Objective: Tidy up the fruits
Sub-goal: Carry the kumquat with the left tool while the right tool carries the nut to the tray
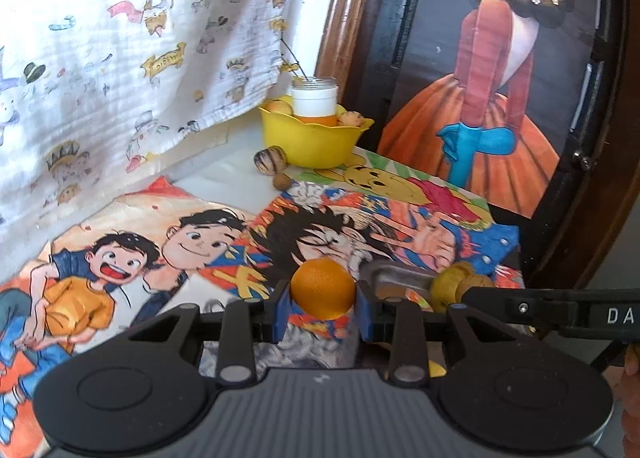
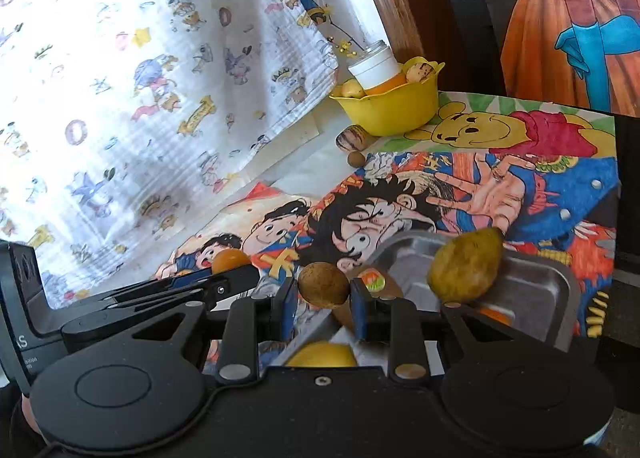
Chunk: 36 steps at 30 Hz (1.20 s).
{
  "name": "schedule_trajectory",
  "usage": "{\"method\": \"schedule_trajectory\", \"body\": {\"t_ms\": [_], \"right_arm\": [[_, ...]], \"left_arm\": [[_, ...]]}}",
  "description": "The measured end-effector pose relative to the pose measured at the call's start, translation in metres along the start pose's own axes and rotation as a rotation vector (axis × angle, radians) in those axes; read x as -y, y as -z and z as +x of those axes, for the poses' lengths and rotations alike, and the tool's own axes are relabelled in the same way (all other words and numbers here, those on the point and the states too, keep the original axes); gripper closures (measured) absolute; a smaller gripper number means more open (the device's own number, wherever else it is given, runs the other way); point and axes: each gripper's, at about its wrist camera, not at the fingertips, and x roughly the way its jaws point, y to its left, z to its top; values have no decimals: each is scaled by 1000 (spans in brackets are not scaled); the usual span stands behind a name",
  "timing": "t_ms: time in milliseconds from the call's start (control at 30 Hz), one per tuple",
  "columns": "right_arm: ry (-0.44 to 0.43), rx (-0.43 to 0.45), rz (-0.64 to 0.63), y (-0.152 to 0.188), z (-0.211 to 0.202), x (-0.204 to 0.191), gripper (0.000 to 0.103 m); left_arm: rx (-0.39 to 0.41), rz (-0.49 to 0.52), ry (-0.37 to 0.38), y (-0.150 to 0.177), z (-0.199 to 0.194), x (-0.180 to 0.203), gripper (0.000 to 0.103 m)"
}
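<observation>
Left tongs [image 1: 323, 308]: clenched on a round orange fruit [image 1: 323, 288], which sits between the two blue pads [image 1: 282, 312] and is lifted clear of the worktop [image 1: 224, 174]. Right tongs [image 2: 323, 308]: clenched on a small brown round fruit [image 2: 323, 284], likewise pinched between blue pads [image 2: 359, 308] and off the surface.

Just beyond the right tongs lies a metal tray [image 2: 536, 278] on the worktop. A green-brown pear-shaped fruit [image 2: 466, 268] shows at the tray's near side; whether it rests on the rim or inside cannot be told. A small red-and-green object [image 2: 372, 278] lies in the tray beside the right pad. A yellow fruit [image 2: 322, 355] shows partly beneath the right tongs, mostly hidden by the housing.

The worktop is covered with coloured cartoon drawings [image 1: 120, 258]. At its far edge stands a yellow bowl [image 1: 316, 142] holding several yellowish fruits [image 2: 420, 70] and a white-lidded jar [image 1: 314, 98] with orange contents. Just beside the bowl's foot, on the worktop, lie a striped pale fruit [image 1: 271, 160] and a smaller brown one [image 1: 282, 181], near each other.

Behind, a printed white cloth [image 1: 120, 38] hangs at the left; a painted figure in an orange skirt [image 1: 480, 118] leans at the right.
</observation>
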Motion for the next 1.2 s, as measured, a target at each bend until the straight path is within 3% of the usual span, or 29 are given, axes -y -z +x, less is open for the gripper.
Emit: {"method": "schedule_trajectory", "body": {"t_ms": [667, 1200], "right_arm": [[47, 27, -109, 73, -68, -4, 73], [123, 11, -184, 112, -67, 8, 73]], "left_arm": [[-24, 60, 86, 60, -60, 36, 66], [-116, 105, 125, 105, -68, 56, 66]]}}
